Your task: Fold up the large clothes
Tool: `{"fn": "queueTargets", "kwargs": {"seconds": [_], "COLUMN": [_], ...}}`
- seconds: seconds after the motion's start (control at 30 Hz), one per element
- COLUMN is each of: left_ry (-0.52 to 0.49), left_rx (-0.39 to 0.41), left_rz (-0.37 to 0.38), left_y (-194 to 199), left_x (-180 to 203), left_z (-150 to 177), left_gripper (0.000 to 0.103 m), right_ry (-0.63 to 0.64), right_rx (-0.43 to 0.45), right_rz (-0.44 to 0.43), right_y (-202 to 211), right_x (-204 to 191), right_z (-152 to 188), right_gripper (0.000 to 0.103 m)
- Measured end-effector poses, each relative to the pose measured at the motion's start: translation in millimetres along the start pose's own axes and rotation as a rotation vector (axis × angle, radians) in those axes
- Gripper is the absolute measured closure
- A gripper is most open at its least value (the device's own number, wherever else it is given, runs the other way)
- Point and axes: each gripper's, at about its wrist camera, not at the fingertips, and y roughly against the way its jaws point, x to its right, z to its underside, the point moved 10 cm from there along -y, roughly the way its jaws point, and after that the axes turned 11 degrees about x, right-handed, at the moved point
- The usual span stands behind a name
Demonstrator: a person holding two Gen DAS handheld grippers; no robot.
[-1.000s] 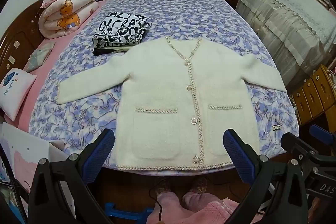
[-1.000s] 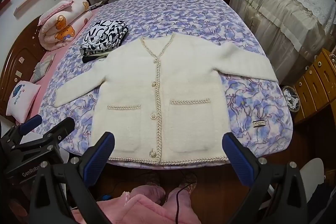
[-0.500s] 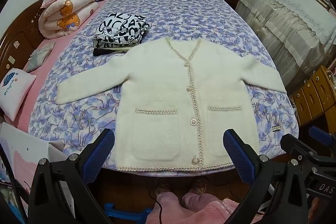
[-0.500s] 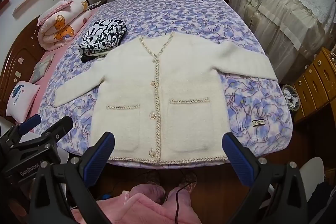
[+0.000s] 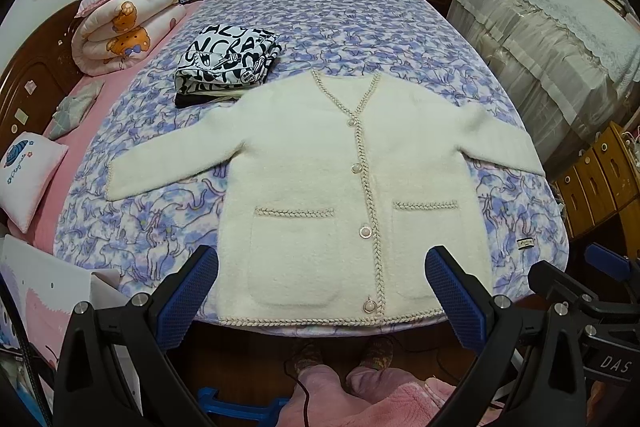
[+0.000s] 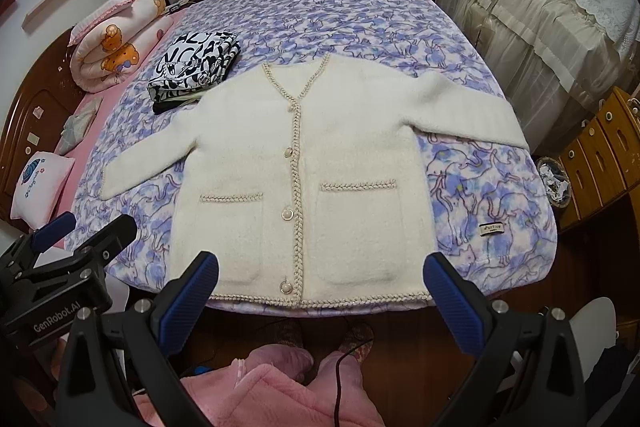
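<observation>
Two grippers up, both with jaws spread wide and nothing between the blue pads: left gripper (image 5: 322, 291) and right gripper (image 6: 320, 293) hang above the foot edge of the bed (image 5: 360, 23), clear of the fabric. Cream cardigan (image 5: 340, 167) lies flat, front up, buttoned, on the purple-and-white cat-print bedspread (image 6: 360, 15); hem runs along the bed's near edge, V-neck points toward the far end. Both sleeves are spread outward: one reaches toward the pink side of the bed, the other toward the covered furniture (image 5: 560, 27), cuff right at the bedspread's edge. Braided trim along placket, hem and the tops of both patch pockets; four round buttons visible down the front. Folded black-and-white printed garment (image 5: 226, 61) sits on something dark, just beyond the cardigan's shoulder, touching or very near it, can't tell which. Rolled pink bear-print quilt (image 5: 124, 27) lies by the wooden headboard (image 5: 24, 87), small white pillow (image 5: 28, 175) on the pink sheet nearer the camera. In the right wrist view the left gripper's black body shows at lower left. Person's pink fleece sleeve or robe (image 6: 260, 391) and slippered feet (image 5: 340, 351) show at the bottom, standing at the foot of the bed.
</observation>
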Motion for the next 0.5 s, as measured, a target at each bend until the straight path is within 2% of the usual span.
{"fn": "queueTargets", "kwargs": {"seconds": [0.5], "left_ry": [-0.002], "left_rx": [-0.001], "left_rz": [-0.003], "left_y": [-0.1], "left_x": [-1.9], "left_z": [0.4], "left_gripper": [0.000], "right_ry": [-0.007], "right_rx": [-0.002], "right_rz": [-0.001], "right_y": [-2.0], "right_x": [1.6], "right_z": [-1.8], "right_gripper": [0.001]}}
